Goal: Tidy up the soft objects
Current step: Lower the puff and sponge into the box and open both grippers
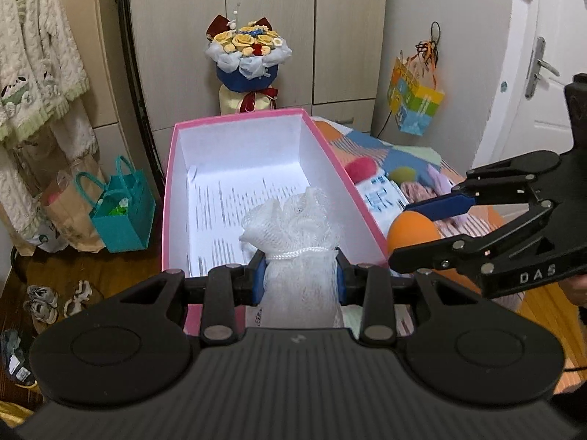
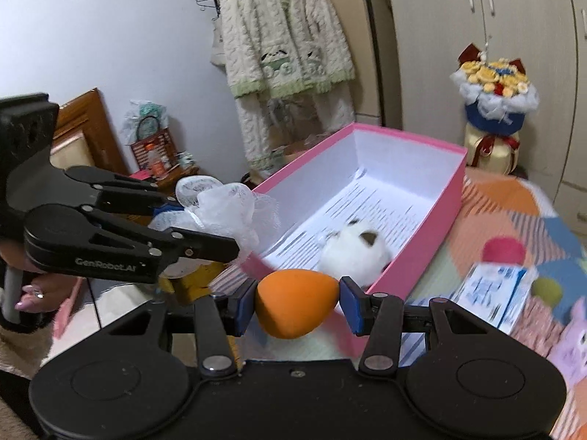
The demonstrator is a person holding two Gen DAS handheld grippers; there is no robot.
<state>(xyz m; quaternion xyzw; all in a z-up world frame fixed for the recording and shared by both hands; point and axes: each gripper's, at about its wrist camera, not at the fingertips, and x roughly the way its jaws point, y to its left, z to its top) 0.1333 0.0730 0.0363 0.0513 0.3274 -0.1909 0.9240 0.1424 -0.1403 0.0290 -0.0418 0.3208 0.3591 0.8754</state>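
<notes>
Bed: patchwork cover (image 2: 513, 198), carrying everything.
Pink box (image 1: 176, 190): open on the bed near its left edge, printed paper lining the floor, a white plush toy (image 2: 352, 253) lying inside.
White mesh bath pouf (image 1: 301, 249): pinched in the left claw (image 1: 300, 280), held over the box's near end.
Orange egg-shaped sponge (image 2: 293, 304): squeezed between the right claw (image 2: 297, 306) pads, just beside the box's near wall.
Red ball (image 2: 502, 251): resting on the cover beside the box.
</notes>
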